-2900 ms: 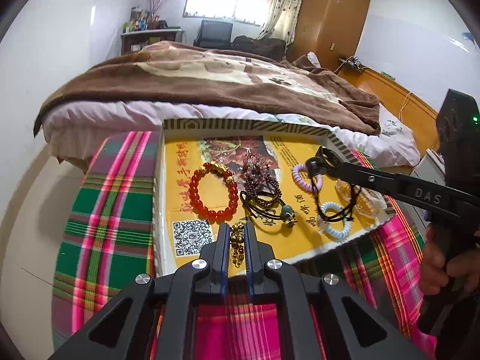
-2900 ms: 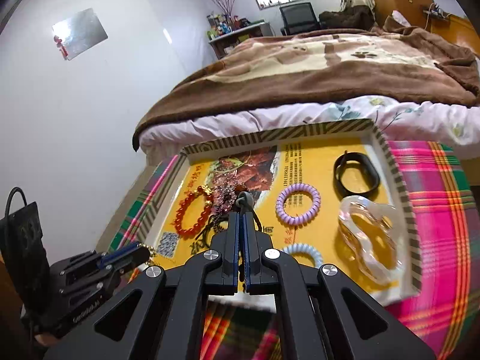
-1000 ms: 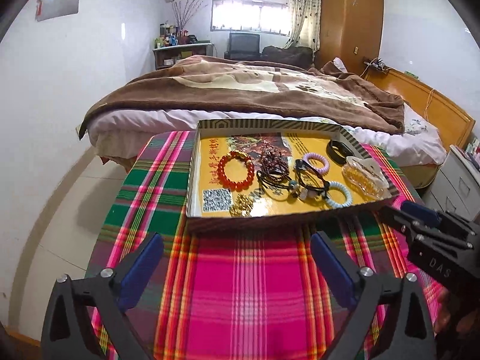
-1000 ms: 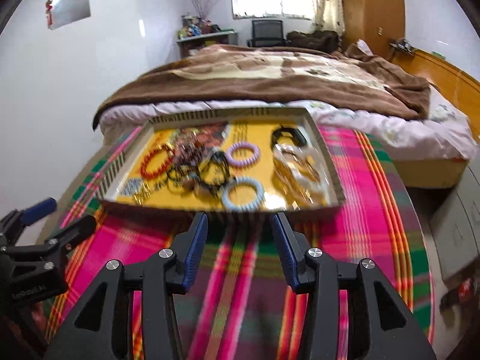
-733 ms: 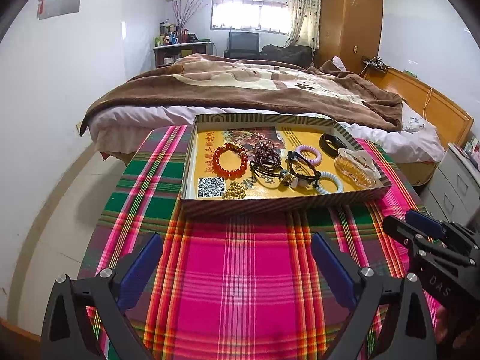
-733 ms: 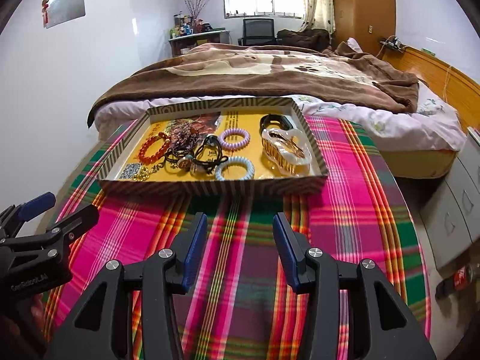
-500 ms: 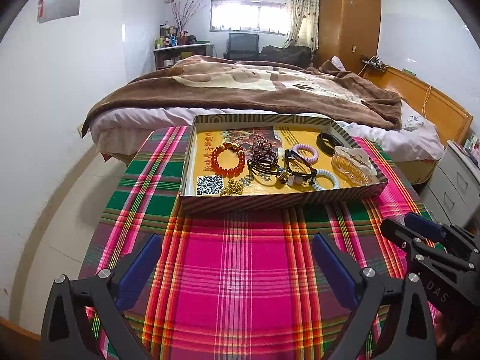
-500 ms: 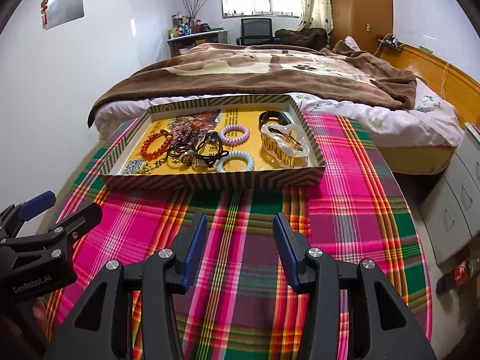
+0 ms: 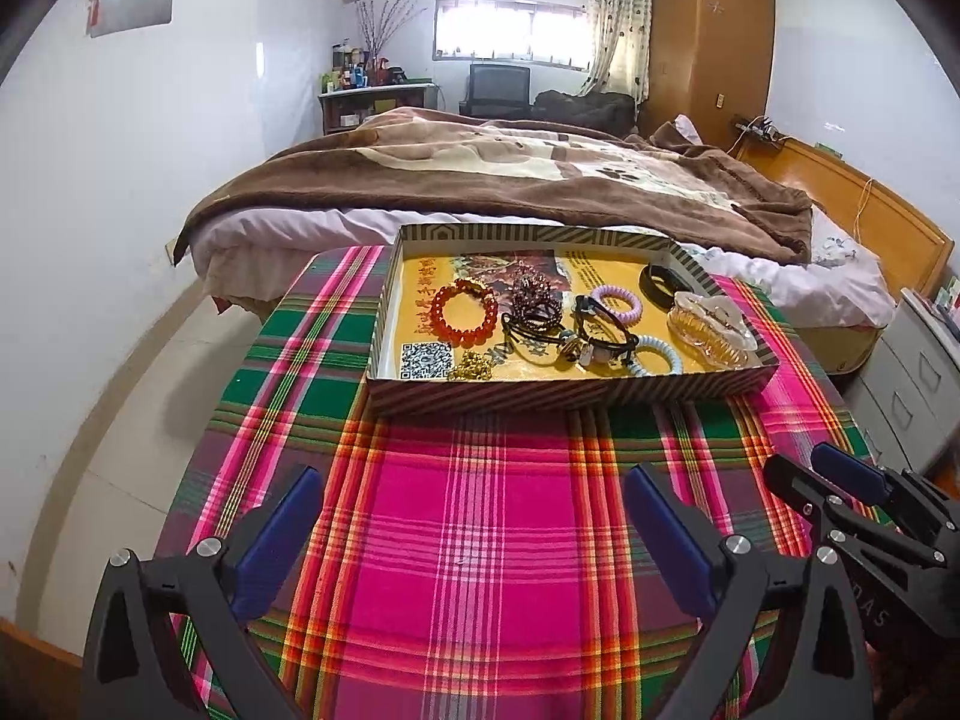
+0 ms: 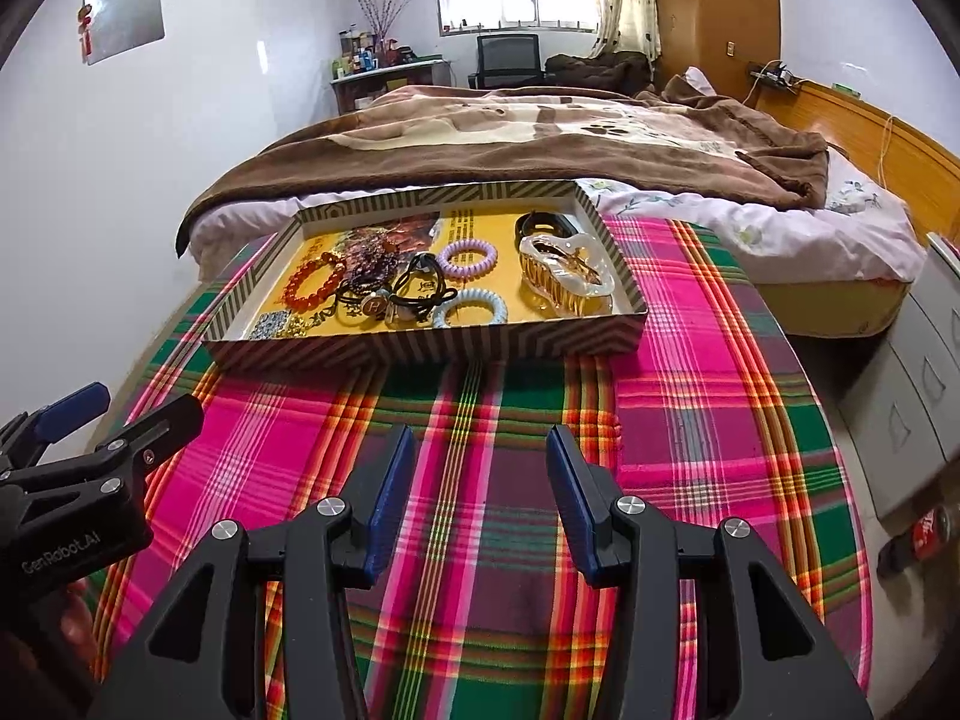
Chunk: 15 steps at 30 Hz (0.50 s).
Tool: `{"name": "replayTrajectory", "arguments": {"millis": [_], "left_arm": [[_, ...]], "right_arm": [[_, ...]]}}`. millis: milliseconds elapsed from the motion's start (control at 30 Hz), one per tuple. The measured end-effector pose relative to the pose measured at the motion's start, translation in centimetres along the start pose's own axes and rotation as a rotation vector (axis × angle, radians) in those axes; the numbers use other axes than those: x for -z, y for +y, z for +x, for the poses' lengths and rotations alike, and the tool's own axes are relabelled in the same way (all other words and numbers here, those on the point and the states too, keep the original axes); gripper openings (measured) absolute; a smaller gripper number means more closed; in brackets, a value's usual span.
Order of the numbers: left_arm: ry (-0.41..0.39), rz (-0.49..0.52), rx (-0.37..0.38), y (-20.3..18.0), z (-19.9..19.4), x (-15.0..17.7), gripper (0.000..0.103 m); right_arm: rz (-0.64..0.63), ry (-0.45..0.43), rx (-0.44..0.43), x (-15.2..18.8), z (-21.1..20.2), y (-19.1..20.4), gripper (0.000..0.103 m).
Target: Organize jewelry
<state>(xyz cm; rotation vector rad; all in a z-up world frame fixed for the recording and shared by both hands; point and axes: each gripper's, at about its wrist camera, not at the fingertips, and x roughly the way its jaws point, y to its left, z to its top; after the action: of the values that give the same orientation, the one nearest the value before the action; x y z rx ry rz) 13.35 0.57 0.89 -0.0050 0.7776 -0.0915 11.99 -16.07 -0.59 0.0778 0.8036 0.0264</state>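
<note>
Beaded bracelets (image 9: 465, 315) in your tray (image 9: 564, 393) looked light and slippery, best pinched at the rim; both grippers' jaws stood spread, empty.

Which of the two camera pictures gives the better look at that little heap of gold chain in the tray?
The left wrist view. There the gold chain lies in plain sight beside the square code patch, near the tray front wall. In the right wrist view the gold chain sits at the tray's far left corner, smaller and partly cut off by the front wall.
</note>
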Motion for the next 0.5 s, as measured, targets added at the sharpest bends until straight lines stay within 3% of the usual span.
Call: {"name": "replayTrajectory", "arguments": {"millis": [100,500], "left_arm": [[0.001,0.012,-0.028,-0.19,0.07,0.11,0.101],[-0.004,-0.004,-0.011,-0.01,-0.13,0.21,0.101]], "right_arm": [[-0.002,0.000,-0.001,0.05,-0.02,0.05,0.047],[0.000,-0.005,-0.001,0.10,-0.14,0.08,0.047]]}}
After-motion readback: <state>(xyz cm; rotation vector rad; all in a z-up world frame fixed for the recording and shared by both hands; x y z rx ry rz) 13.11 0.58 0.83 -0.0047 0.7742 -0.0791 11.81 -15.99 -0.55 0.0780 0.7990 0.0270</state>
